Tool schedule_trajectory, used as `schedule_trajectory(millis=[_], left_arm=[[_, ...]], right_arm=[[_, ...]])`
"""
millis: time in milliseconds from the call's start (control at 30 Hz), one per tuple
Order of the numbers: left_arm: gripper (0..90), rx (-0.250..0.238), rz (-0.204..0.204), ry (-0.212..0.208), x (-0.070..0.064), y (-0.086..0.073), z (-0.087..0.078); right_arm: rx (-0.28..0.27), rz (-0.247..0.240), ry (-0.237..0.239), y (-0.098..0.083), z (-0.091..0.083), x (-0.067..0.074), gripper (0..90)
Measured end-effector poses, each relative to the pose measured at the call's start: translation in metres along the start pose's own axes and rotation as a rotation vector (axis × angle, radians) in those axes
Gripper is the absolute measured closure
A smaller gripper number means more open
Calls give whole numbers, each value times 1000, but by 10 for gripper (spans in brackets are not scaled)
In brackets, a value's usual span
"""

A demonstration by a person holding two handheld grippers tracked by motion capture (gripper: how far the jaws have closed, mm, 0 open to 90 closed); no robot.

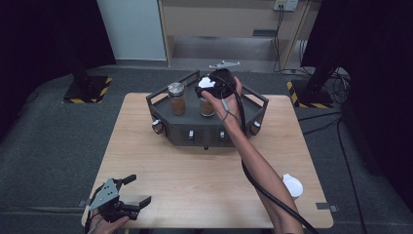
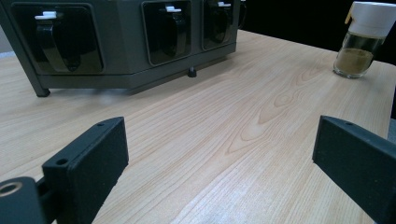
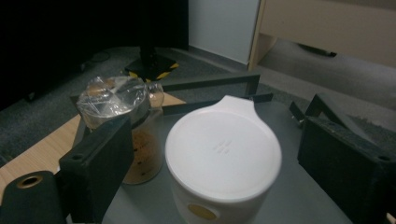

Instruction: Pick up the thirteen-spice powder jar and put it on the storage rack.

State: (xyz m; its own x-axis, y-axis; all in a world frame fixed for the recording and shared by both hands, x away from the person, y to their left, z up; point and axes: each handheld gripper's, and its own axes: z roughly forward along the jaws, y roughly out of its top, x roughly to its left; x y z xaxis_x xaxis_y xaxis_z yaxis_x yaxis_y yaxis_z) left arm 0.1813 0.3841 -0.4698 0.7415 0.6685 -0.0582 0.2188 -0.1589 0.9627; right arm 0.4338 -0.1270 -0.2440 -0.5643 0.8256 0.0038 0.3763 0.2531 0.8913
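A dark grey spice rack (image 1: 209,132) stands at the far middle of the wooden table. On it stand two jars of brown powder: one with a shiny wrapped top (image 1: 177,96) and one with a white lid (image 1: 207,105). My right gripper (image 1: 213,87) hovers over the white-lidded jar (image 3: 223,149). Its jaws stand on either side of the lid with gaps, not touching; it is open. The wrapped jar (image 3: 116,109) is just to its left. My left gripper (image 1: 140,189) rests low at the table's near left corner, open and with nothing in it (image 2: 219,163).
A third jar with a white cap (image 1: 292,185) stands near the table's right front edge, also seen far right in the left gripper view as the capped jar (image 2: 362,42). The rack's raised rail (image 3: 210,81) borders its top. Small hooks hang in the rack's front openings (image 2: 51,39).
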Motion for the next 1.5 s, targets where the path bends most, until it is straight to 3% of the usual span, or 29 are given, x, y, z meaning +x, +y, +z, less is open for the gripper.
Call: schedule_trajectory(millis=[333, 633, 1200, 1500], left_arm=[[22, 2, 0, 1, 0, 0, 1], [22, 3, -1, 3, 0, 0, 1], [22, 3, 1, 8, -1, 1, 0], [21, -1, -3, 14, -1, 0, -1]], right_arm=[[-44, -37, 60, 6, -51, -9, 65], [-56, -138, 110, 3, -101, -12, 47], [-101, -191, 155, -47, -181, -32, 47], [-139, -161, 152, -89, -218, -39, 48]])
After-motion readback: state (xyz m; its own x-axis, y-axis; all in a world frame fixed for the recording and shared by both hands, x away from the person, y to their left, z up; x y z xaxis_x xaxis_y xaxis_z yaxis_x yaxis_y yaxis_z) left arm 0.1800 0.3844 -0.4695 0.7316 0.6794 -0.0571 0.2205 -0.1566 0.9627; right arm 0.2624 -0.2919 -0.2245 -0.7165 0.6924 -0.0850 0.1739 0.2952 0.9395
